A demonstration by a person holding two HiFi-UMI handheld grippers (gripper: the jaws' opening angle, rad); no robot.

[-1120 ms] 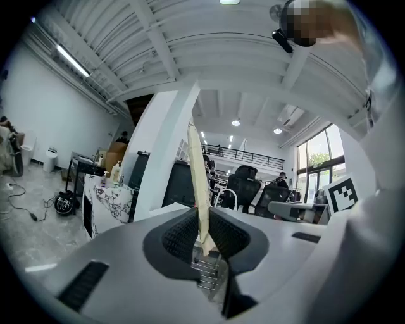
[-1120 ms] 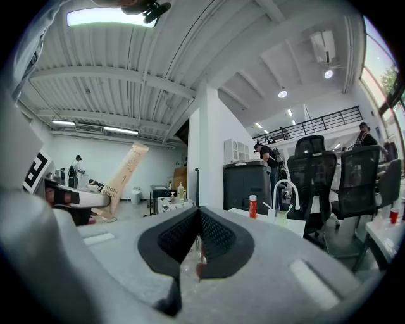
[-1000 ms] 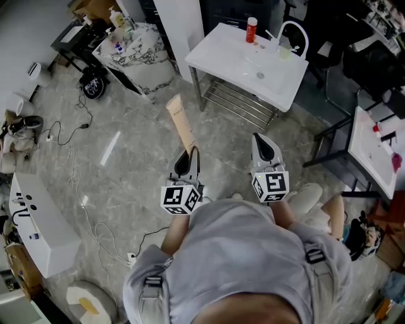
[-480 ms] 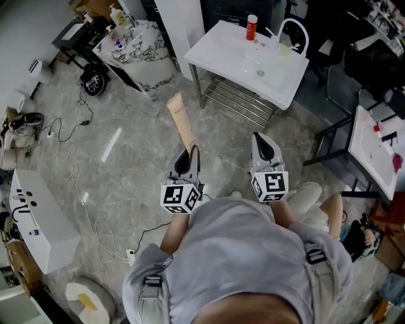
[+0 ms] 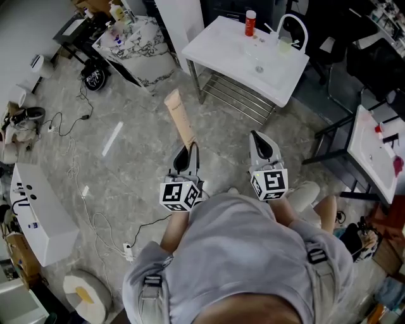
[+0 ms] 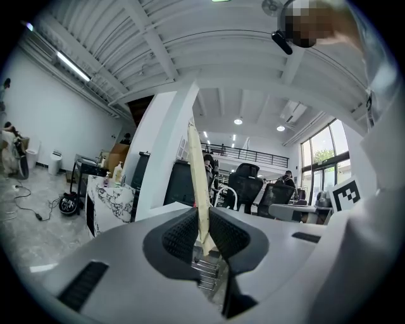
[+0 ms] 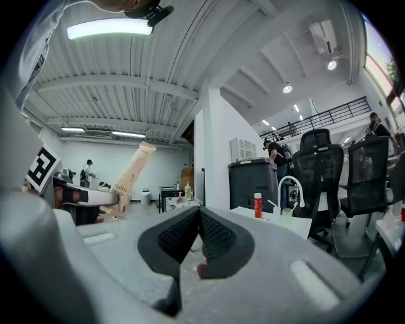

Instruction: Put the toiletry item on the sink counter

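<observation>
A lab-like test hall: freestanding sink counters (image 5: 215, 44), office chairs (image 7: 316, 161), loose cables (image 5: 71, 161) across the marble floor (image 5: 139, 158).

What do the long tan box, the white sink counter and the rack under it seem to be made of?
The box is probably thin cardboard: matte tan, flat printed faces, sharp edges. The sink counter is likely glazed ceramic or similar: smooth, faintly glossy white. The rack looks like metal, judging by its thin silvery bars.

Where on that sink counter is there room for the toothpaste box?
The left end of the counter, between its edge and the basin, is bare. The back by the faucet is crowded: red bottle, cup.
</observation>
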